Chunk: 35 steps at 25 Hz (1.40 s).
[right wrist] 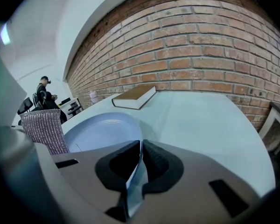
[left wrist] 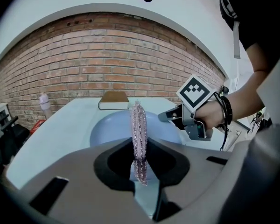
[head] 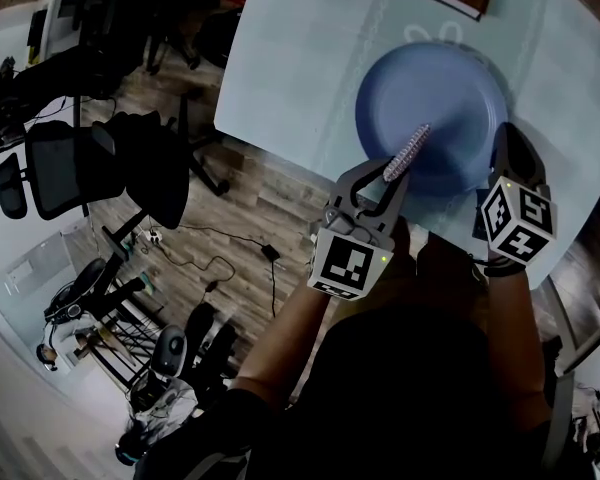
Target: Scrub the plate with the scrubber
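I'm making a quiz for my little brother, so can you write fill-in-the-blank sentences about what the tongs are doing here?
1. The left tongs are shut on the ____.
2. The right tongs pinch the rim of the ____ plate.
3. At the far end of the table lies a closed ____.
4. The wall behind the table is made of ____.
Missing words: scrubber; blue; book; brick.
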Available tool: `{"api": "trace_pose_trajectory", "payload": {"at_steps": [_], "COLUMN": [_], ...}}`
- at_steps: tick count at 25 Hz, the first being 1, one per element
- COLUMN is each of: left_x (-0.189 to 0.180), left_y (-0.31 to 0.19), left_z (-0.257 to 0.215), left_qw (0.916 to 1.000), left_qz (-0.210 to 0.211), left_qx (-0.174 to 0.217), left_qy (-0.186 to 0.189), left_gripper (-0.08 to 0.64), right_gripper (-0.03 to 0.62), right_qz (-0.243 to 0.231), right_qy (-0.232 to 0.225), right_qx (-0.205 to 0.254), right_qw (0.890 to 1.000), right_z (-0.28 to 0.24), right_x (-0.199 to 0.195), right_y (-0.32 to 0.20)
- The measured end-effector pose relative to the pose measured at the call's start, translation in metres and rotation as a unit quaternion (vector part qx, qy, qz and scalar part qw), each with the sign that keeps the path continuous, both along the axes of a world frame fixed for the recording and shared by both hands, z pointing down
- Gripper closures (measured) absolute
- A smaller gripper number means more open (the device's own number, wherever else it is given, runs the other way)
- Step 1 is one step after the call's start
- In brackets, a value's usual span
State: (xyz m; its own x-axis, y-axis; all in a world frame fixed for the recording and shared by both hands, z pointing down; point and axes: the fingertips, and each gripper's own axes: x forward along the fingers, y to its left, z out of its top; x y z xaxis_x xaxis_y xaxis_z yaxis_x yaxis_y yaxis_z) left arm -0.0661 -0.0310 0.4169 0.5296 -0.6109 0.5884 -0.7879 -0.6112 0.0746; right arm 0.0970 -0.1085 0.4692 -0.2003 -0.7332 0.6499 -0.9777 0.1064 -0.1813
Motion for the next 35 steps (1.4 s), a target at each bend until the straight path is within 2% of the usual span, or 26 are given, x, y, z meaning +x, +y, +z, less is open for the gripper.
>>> {"api": "trace_pose_trajectory", "payload": {"at_steps": [9, 15, 22, 35], "left_x": [0.048, 0.075, 0.087, 0.101], "left_y": [0.017, 0.022, 0.004, -0.044], "left_z": [0.005, 0.005, 0.01, 0.016], "left_qw": [0.9949, 0.9921, 0.9921, 0.996], "left_qz": [0.071, 0.095, 0.078, 0.051], "left_qx": [-0.048, -0.045, -0.045, -0.02], "left_qy": [0.054, 0.068, 0.087, 0.07], "left_gripper": [0.48, 0.48, 0.48, 0.48], "right_gripper": [0.545, 0.545, 0.545, 0.545], "right_qz": [-0.004, -0.007, -0.013, -0.021], "right_qy": [-0.006, -0.011, -0.023, -0.034], "right_qx": [0.0, 0.0, -0.001, 0.001], "right_qw": [1.0, 1.0, 1.0, 0.999], "right_z": [0.001, 0.001, 0.002, 0.002], "right_x": [0.003, 0.0, 0.001, 0.002], "right_y": [-0.003, 0.001, -0.001, -0.001]}}
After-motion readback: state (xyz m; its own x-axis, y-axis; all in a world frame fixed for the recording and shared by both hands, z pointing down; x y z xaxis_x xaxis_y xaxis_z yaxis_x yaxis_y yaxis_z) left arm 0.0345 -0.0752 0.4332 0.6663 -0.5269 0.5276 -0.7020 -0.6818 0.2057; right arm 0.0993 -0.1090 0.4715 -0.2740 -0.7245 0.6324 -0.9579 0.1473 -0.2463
